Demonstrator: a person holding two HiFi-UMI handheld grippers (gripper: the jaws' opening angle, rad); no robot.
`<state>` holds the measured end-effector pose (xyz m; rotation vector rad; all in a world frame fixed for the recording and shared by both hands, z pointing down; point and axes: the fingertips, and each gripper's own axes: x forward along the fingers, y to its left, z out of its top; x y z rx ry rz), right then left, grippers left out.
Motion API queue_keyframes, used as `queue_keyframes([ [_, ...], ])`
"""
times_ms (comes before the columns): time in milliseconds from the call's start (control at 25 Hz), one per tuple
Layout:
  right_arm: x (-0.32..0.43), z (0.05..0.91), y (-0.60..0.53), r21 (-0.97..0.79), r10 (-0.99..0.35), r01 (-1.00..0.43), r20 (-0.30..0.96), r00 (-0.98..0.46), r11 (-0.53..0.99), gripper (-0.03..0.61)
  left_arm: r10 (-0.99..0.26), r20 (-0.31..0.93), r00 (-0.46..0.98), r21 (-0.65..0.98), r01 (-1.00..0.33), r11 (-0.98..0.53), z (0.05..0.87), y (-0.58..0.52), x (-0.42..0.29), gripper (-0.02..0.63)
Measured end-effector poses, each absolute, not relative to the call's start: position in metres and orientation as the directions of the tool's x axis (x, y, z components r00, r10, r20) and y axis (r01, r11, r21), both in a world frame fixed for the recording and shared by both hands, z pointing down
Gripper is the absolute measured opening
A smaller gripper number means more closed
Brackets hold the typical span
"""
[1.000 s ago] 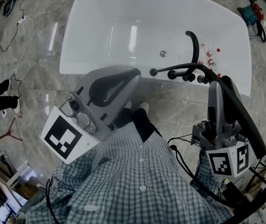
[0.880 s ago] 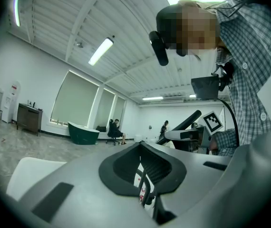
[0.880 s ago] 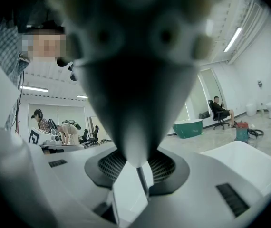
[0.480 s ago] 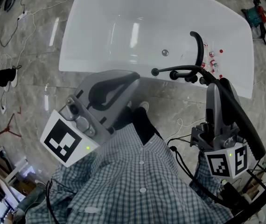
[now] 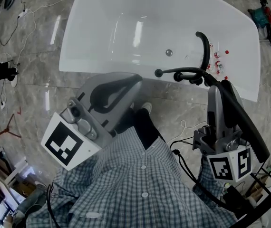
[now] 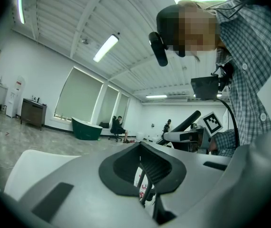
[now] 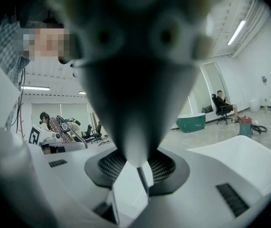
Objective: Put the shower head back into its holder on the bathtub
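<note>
Little has changed over the last second. The right gripper (image 5: 215, 90) has edged only slightly toward the black faucet fixture (image 5: 192, 74) on the bathtub (image 5: 78, 42) rim, and the left gripper (image 5: 126, 80) has kept its place in front of the checked shirt (image 5: 140, 184).

We judge that the return is not yet under way in earnest: the approach is slow, and most of the reach to the fixture remains.

The shower head (image 5: 244, 120) is clamped in the right gripper. In that gripper's own view its broad face fills the top of the picture, and the handle narrows down to where the jaws close on it. In the head view it lies along the gripper and ends near the fixture without touching it.

The left gripper's jaws are together with nothing between them. Only a thin slit shows at their tips.

We cannot pick out the holder itself among the black handles beside the curved spout (image 5: 204, 46).

The bathtub looks bare inside, with nothing to see but its drain (image 5: 169, 52). A few small red-capped bottles (image 5: 217, 56) stand on the rim just beyond the spout.
</note>
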<state>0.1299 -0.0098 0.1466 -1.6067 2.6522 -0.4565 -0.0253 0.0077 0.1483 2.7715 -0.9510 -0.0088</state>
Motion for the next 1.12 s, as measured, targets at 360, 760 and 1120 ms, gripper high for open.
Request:
queue_keyframes([
  [360,0.127,0.151,-0.011,-0.259,-0.865,-0.865,0.159,-0.476,0.429,0.135,-0.598,0.064,0.799,0.211,-0.597,-0.774,0.150,0.004,-0.023,0.008],
  [760,0.119,0.162,-0.017,-0.267,-0.862,-0.866,0.176,-0.475,0.423,0.135,-0.590,0.072,0.804,0.226,-0.589,-0.776,0.161,-0.003,-0.027,0.008],
  [1120,0.118,0.175,-0.022,-0.271,-0.855,-0.864,0.194,-0.480,0.424,0.135,-0.588,0.073,0.805,0.238,-0.587,-0.774,0.174,-0.012,-0.025,0.008],
])
